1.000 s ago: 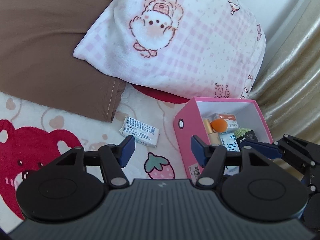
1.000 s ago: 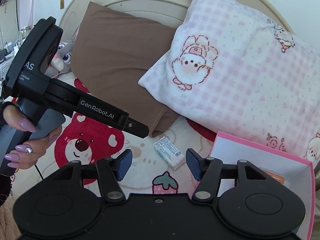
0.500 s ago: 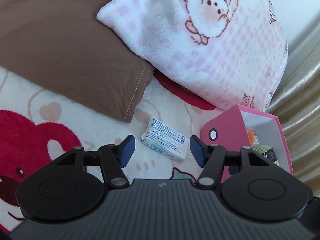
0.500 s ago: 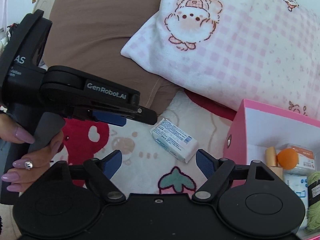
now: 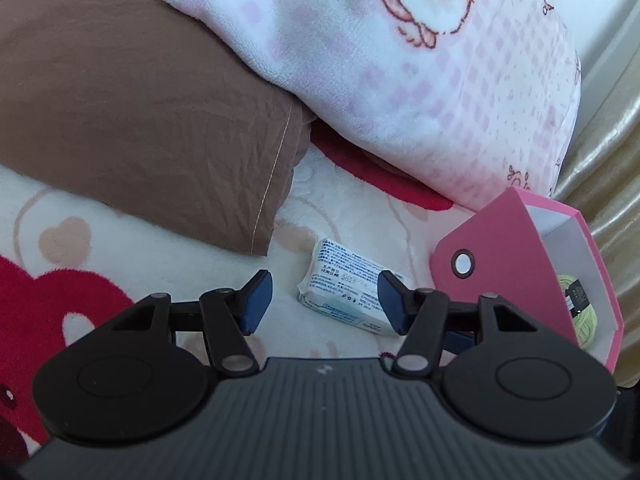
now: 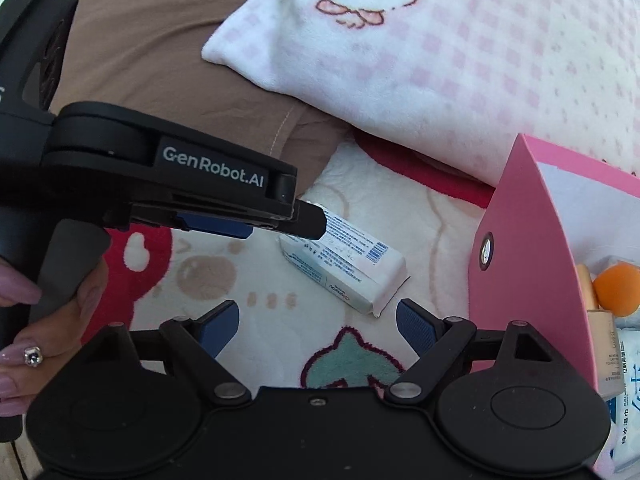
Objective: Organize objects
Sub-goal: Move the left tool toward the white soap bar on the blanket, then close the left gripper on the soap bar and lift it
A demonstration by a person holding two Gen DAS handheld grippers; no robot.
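Observation:
A white tissue packet (image 5: 347, 288) with blue print lies flat on the bear-print blanket (image 5: 52, 248); it also shows in the right wrist view (image 6: 352, 270). My left gripper (image 5: 322, 302) is open, its blue pads either side of the packet's near end, just above it. In the right wrist view the left gripper (image 6: 256, 220) reaches over the packet's left end. My right gripper (image 6: 318, 326) is open and empty, just short of the packet. A pink box (image 5: 516, 264) stands right of the packet, holding green yarn (image 5: 580, 312); it appears in the right wrist view (image 6: 528, 264) with an orange ball (image 6: 616, 286) and packets.
A brown pillow (image 5: 132, 100) and a pink checked pillow (image 5: 420, 60) lie behind the packet. A gold curtain (image 5: 608, 168) hangs at the right behind the box. A hand with painted nails (image 6: 24, 344) holds the left gripper's handle.
Both grippers moved forward and down toward the tissue packet, which now sits between the left gripper's pads. The right gripper's jaws opened wider.

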